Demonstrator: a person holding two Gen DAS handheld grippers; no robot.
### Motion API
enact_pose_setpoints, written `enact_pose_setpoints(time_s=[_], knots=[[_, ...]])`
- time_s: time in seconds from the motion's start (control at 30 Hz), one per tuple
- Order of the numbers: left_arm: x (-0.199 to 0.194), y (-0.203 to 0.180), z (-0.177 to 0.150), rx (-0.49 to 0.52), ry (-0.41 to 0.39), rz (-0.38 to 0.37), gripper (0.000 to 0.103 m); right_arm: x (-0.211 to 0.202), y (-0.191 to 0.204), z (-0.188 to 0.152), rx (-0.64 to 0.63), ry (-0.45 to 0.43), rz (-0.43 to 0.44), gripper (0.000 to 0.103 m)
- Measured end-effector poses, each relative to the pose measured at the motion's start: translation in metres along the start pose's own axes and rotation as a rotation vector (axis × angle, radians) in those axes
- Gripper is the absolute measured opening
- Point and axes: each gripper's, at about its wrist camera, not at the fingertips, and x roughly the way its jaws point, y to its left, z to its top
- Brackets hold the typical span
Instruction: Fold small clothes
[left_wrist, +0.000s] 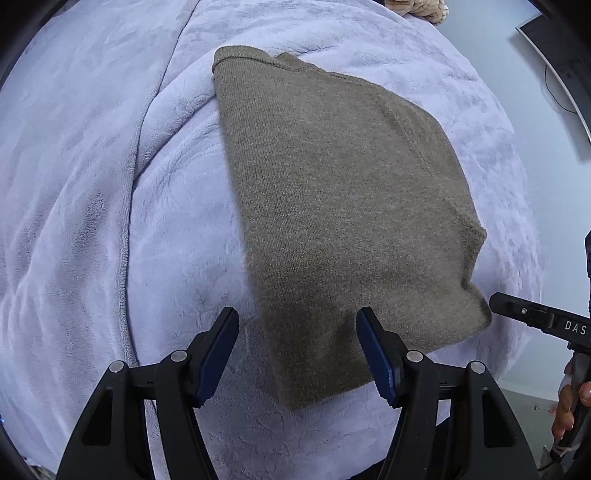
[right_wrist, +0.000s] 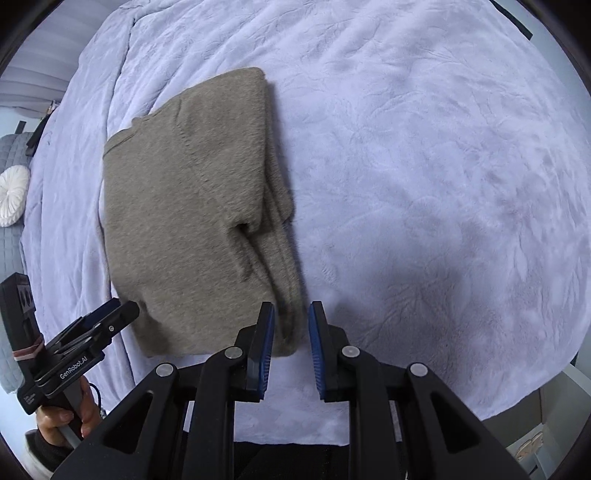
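An olive-brown knit sweater (left_wrist: 343, 206) lies folded lengthwise on a pale lilac fleece blanket (left_wrist: 122, 184). It also shows in the right wrist view (right_wrist: 192, 221), with its folded edge and a tucked sleeve along the right side. My left gripper (left_wrist: 297, 317) is open and empty, just above the sweater's near left corner. My right gripper (right_wrist: 291, 312) is open with a narrow gap, empty, over the sweater's near right corner. Each gripper shows at the edge of the other's view: the right one (left_wrist: 532, 314) and the left one (right_wrist: 110, 314).
The blanket covers a bed and spreads wide to the right of the sweater (right_wrist: 443, 184). A white round cushion (right_wrist: 13, 194) lies at the far left. A dark monitor (left_wrist: 554, 55) stands at the upper right. A tan plush item (left_wrist: 417, 9) lies at the bed's far end.
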Motion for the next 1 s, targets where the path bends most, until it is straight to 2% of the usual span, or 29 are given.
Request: enact_pose_setpoints(time_s=[0.1,0.27,0.57,0.67,0.8,1.0], knots=[[-0.006,0.002,-0.002,-0.011,-0.011,0.007,0.067,0.000,0.011,0.000,-0.019,0.015,0.006,0.034],[-0.018,0.002,-0.002,-0.055,-0.018,0.033,0.067,-0.003,0.026,0.008,-0.060,0.039,0.025,0.036],[-0.038,-0.011,0.017,-0.059,-0.052,0.071,0.067,-0.019,0.050,0.026,-0.108,0.009,0.052,0.060],[-0.043,-0.018,0.024,-0.050,-0.066,0.094,0.079,-0.023,0.055,0.029,-0.114,-0.008,0.044,0.068],[-0.048,-0.024,0.030,-0.049,-0.076,0.106,0.079,-0.028,0.065,0.035,-0.136,-0.030,0.021,0.080],[-0.049,-0.025,0.033,-0.052,-0.059,0.110,0.079,-0.035,0.075,0.044,-0.159,-0.050,0.018,0.081]])
